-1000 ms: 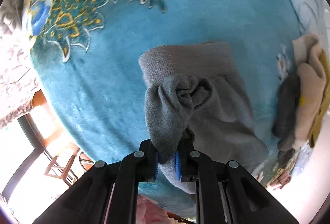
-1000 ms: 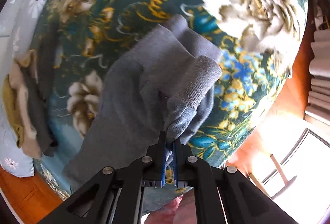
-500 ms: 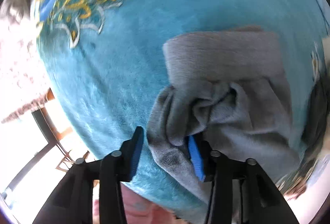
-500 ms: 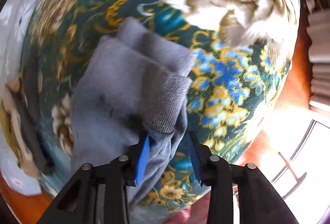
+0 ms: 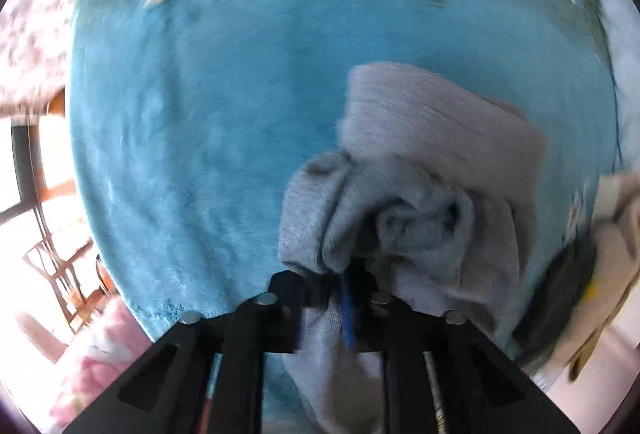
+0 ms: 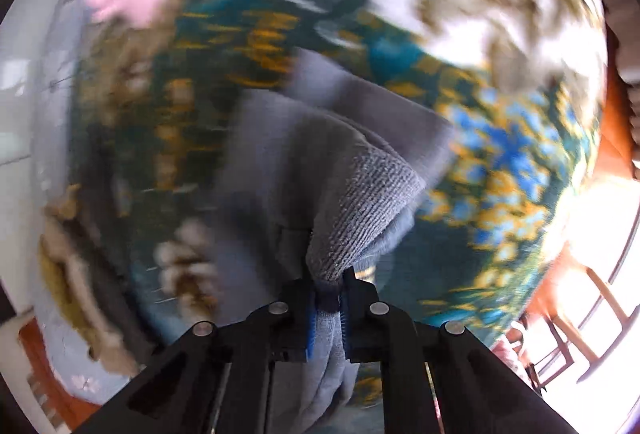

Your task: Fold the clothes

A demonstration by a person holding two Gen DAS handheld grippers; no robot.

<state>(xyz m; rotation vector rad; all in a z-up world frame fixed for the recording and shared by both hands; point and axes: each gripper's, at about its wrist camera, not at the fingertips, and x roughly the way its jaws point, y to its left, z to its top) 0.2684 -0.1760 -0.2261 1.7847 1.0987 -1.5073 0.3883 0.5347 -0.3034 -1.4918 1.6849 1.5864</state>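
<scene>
Between the fingers of the left claw [image 5: 344, 290] a bunched fold of the grey garment [image 5: 432, 170] is pinched, jaws closed on it. Right claw [image 6: 328, 308] likewise clamps the garment's ribbed cuff [image 6: 368, 210]. Garment lies crumpled on the teal floral blanket [image 5: 192, 138] covering the bed. Beige and dark clothes [image 5: 608, 258] sit at the blanket's edge, blurred.

Both grippers' fingers [image 5: 352, 314] [image 6: 346, 308] clamped.
</scene>
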